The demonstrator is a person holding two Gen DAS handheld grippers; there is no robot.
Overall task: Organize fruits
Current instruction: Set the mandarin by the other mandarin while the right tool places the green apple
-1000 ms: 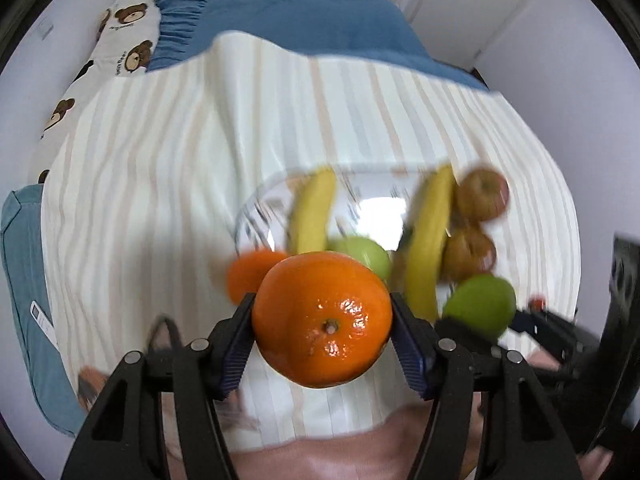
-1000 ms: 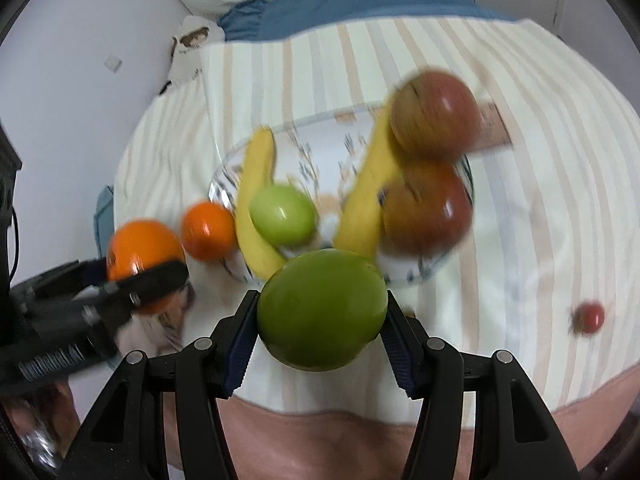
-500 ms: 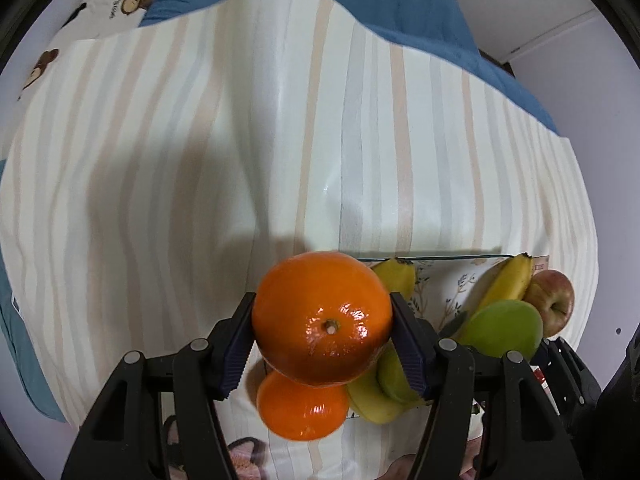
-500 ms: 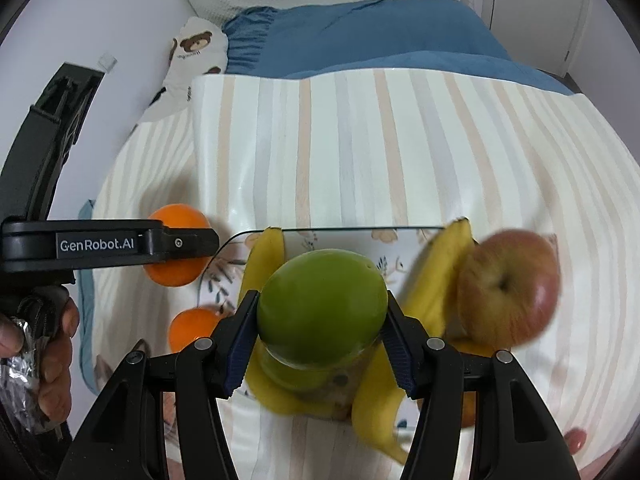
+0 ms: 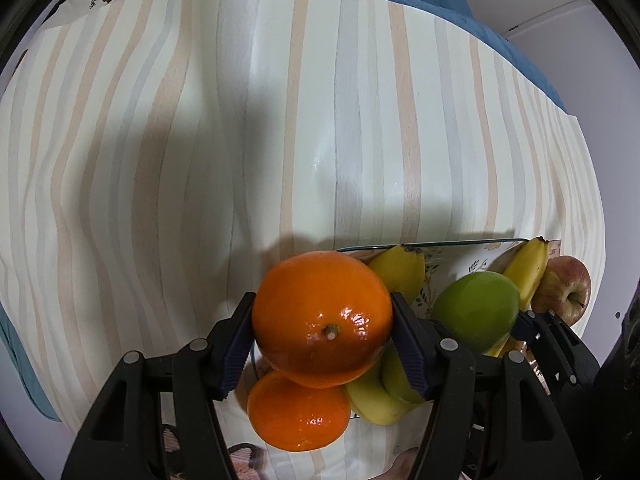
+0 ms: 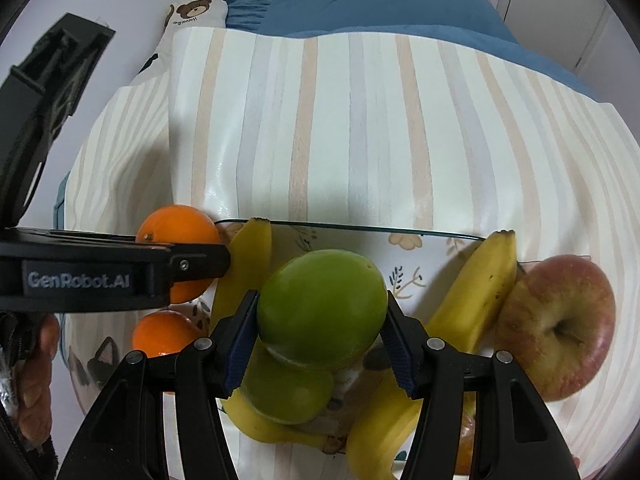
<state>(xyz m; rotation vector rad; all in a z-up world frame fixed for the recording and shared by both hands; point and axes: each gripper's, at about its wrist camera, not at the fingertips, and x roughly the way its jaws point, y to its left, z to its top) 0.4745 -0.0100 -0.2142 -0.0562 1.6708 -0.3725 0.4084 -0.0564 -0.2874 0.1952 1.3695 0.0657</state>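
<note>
Two hand-held grippers hang steeply nose-down over the near edge of a striped cloth (image 6: pixel 360 128), each with fruit clamped in its blue pads. Nearest the lens in the right wrist view, the right gripper (image 6: pixel 322 326) pinches a green apple (image 6: pixel 322 308) directly above a glass tray (image 6: pixel 400 236); a second green fruit (image 6: pixel 288 394) lies just under the held one, flanked by a left banana (image 6: pixel 248 264) and a right banana (image 6: pixel 480 292), both running lengthwise from the near edge toward the far one. A red apple (image 6: pixel 556 324) rests against the right banana at the tray's right end.

In the left wrist view, the left gripper (image 5: pixel 322 332) holds an orange (image 5: pixel 322 316), its stem end facing the camera, over the cloth just off the tray's left end. A loose orange (image 5: pixel 298 412) sits below and nearer, on the cloth, not in the tray.

What the next move appears to turn on is that the orange hangs left of the tray rim, so it would likely need to shift right before release, while the green apple already hangs over the tray and looks ready to go straight down between the bananas. Beyond the tray, bare cloth stretches to the far edge and a blue pillow (image 6: pixel 360 4).
</note>
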